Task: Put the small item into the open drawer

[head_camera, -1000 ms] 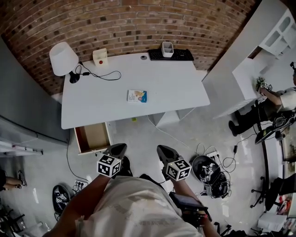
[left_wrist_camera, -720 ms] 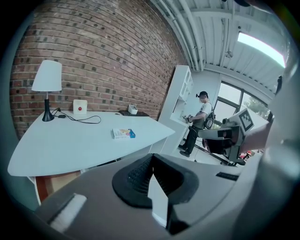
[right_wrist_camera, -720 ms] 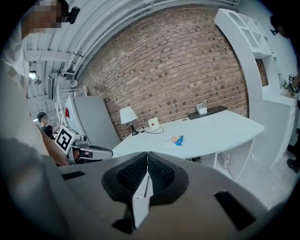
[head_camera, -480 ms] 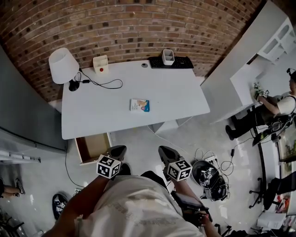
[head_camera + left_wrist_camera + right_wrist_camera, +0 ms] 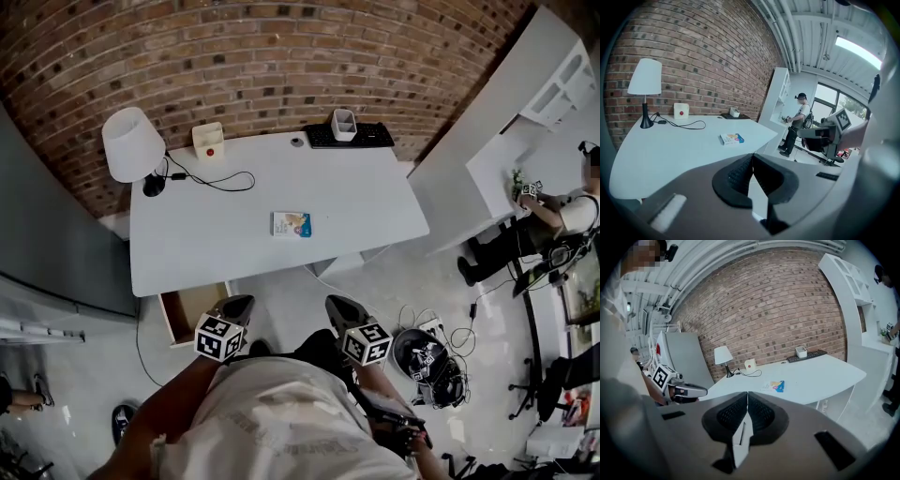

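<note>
The left claw [image 5: 241, 303] [image 5: 752, 158] is fully closed, its ribbed pads pressed together with nothing between them, and the right claw [image 5: 334, 306] [image 5: 747, 395] is closed and empty in the same way. Both are held low in front of the person, over the floor [image 5: 281, 291] just short of the near edge of the white counter [image 5: 216, 234]. The drawer [image 5: 187, 307] stands pulled out from under the counter's near left edge, just beside the left claw. The part of its inside that shows is bare pale wood, and the rest is covered by that claw's marker cube. The small box [image 5: 292, 224] [image 5: 731, 138] [image 5: 774, 386], the task's thing, lies flat near the middle of the counter, right of the drawer and farther away. It is apart from every edge, with bare white surface on all sides. At the far edge a small white bin [image 5: 344, 123] sits on a dark keyboard [image 5: 361, 137]; what it holds cannot be made out. Far left stand a white box with a red button [image 5: 208, 140] and a white lamp [image 5: 131, 145], with a black cable [image 5: 220, 178] looping between them, well apart from the small box. To the right, a white shelf unit [image 5: 525, 103] angles away from the counter's right corner, and another person [image 5: 548, 220] is at it. Coiled cables [image 5: 431, 361] lie on the floor near the right claw.
</note>
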A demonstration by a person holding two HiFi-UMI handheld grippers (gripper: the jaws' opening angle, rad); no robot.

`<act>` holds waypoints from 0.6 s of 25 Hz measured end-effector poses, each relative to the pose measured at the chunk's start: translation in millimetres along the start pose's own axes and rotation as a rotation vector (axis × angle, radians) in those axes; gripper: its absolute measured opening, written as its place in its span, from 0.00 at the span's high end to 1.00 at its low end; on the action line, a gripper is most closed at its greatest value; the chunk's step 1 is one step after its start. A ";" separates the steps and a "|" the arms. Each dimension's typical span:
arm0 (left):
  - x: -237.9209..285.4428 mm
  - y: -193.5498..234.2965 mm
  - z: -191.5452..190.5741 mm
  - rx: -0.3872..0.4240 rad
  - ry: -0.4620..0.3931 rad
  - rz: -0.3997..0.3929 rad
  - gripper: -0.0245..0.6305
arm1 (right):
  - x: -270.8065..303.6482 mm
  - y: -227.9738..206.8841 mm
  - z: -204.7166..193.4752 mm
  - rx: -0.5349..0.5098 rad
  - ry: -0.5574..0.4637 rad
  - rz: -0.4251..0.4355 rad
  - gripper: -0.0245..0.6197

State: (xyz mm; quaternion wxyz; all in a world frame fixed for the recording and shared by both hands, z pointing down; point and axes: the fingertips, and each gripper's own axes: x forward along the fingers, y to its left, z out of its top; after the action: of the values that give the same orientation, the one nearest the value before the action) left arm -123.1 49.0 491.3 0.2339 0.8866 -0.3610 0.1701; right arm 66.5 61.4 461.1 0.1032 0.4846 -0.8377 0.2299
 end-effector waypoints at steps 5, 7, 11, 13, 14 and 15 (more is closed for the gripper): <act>2.5 13.0 -2.9 -0.012 0.011 -0.011 0.95 | 12.4 -1.3 3.7 0.009 0.001 -0.013 0.95; 6.9 14.1 -2.7 -0.022 0.010 -0.017 0.95 | 16.3 -4.7 3.8 0.015 0.008 -0.012 0.95; 16.0 14.0 1.3 -0.019 0.005 -0.023 0.95 | 27.5 -12.0 0.7 0.022 0.027 0.001 0.95; 20.7 19.8 4.2 -0.018 0.006 -0.017 0.95 | 38.1 -15.5 3.4 0.020 0.027 0.008 0.95; 23.1 23.3 6.0 -0.019 0.008 -0.012 0.95 | 43.7 -16.9 5.9 0.019 0.026 0.014 0.95; 25.3 26.0 7.9 -0.020 0.010 -0.007 0.95 | 48.7 -18.2 8.4 0.019 0.024 0.022 0.95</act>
State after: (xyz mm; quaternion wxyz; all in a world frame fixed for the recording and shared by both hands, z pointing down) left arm -123.5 14.2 504.2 0.2453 0.8845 -0.3585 0.1701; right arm 57.8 12.3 478.2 0.1061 0.4735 -0.8394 0.2447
